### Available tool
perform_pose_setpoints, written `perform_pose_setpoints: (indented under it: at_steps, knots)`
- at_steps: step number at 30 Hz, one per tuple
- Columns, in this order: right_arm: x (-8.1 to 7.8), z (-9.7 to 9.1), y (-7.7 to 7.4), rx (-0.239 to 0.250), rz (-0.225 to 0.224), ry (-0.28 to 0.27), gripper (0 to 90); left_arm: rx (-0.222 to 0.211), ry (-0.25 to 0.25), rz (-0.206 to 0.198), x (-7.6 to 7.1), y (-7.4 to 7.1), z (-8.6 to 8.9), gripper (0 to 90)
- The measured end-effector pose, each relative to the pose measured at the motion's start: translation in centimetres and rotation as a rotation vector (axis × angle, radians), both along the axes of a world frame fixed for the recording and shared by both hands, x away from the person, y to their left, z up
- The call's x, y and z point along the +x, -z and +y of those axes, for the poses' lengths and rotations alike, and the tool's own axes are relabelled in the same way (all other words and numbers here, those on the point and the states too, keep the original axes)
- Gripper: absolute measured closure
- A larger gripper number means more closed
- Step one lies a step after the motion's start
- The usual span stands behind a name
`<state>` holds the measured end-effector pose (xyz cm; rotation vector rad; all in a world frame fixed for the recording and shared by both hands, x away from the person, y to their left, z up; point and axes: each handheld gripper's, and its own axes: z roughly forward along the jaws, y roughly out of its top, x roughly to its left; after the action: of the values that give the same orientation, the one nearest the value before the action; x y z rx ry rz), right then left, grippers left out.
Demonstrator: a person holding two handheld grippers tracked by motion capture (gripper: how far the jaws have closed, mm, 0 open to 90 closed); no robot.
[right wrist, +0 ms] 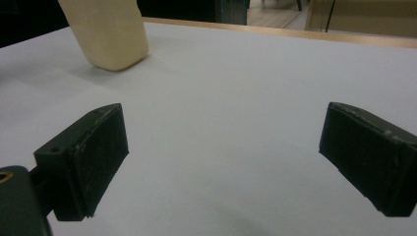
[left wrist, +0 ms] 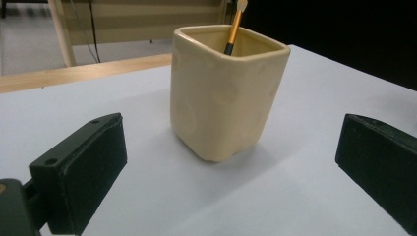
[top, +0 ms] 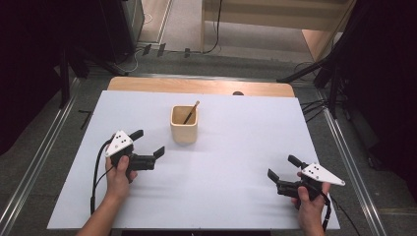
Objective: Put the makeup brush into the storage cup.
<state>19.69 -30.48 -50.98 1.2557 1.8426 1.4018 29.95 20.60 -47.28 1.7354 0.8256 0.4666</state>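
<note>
A cream square cup (top: 184,125) stands upright on the white table top (top: 231,162), slightly left of centre. A thin brush with a gold and black handle (top: 191,112) leans inside it. In the left gripper view the cup (left wrist: 223,93) is close ahead, and the brush (left wrist: 234,28) pokes above its rim. My left gripper (top: 149,143) is open just left of the cup, with nothing between its jaws. My right gripper (top: 283,168) is open near the front right of the table, also empty. In the right gripper view the cup's base (right wrist: 108,32) sits far off at upper left.
A wooden strip (top: 199,86) borders the table's far edge. Beyond it lie cables (top: 142,51) on the grey floor and a wooden frame (top: 275,19). Metal rails (top: 346,162) run along both sides of the table.
</note>
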Motion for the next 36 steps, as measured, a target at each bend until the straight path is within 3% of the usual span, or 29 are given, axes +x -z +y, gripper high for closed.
perform_pose_setpoints:
  at_steps: [6, 15, 23, 36]
  knots:
    - [-0.1, 0.1, -0.1, 0.002, 0.001, 0.001, 4.5, -0.003, 0.003, 0.011, -1.0, 0.5, 1.0, 0.0]
    - [0.0, 0.1, -0.1, -0.005, -0.002, -0.002, 4.5, 0.008, -0.023, -0.004, -2.8, 0.5, 2.6, 0.0]
    - [-0.1, 0.3, -0.1, -0.013, -0.001, 0.002, 4.6, -0.009, -0.025, -0.007, -4.5, 0.4, 3.9, 0.0]
    - [-0.1, 0.4, -0.1, -0.016, 0.0, 0.006, 4.6, -0.008, -0.027, -0.012, -6.2, 0.5, 5.5, 0.0]
